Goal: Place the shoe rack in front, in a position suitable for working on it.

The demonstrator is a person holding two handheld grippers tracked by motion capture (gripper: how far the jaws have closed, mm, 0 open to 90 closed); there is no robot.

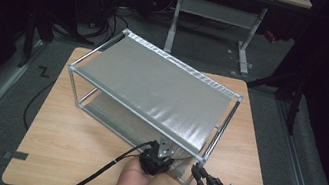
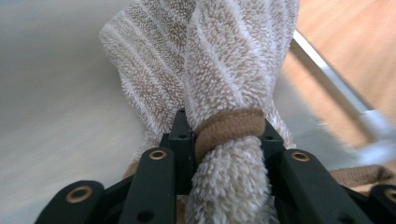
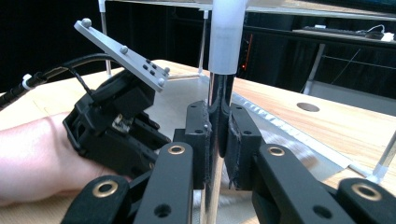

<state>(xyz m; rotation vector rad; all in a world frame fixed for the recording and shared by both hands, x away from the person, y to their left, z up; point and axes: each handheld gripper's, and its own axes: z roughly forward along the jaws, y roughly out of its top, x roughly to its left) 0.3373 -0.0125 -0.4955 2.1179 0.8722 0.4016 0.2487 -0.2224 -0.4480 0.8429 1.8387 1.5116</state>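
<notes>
A two-tier metal rack [image 1: 153, 88] with grey fabric shelves stands on the wooden table [image 1: 67, 147]. My left gripper [image 2: 224, 128] is shut on a rolled beige towel [image 2: 233, 70], its pads pressing at the brown band [image 2: 229, 129] around the roll. The towel's loose end fans out over the rack's lower shelf [image 2: 56, 93]. From above, the left gripper [image 1: 161, 152] reaches into the rack's near end. My right gripper [image 3: 218, 126] is shut on the rack's near corner post [image 3: 226, 37]; from above, the right gripper [image 1: 196, 171] is just right of the left one.
In the right gripper view the left hand [image 3: 32, 154] and its gripper body [image 3: 116, 121] sit close on the left. The shelf's metal side rail [image 2: 327, 70] runs to the towel's right. A black cable [image 1: 104, 168] trails over the table's front. Dark floor surrounds the table.
</notes>
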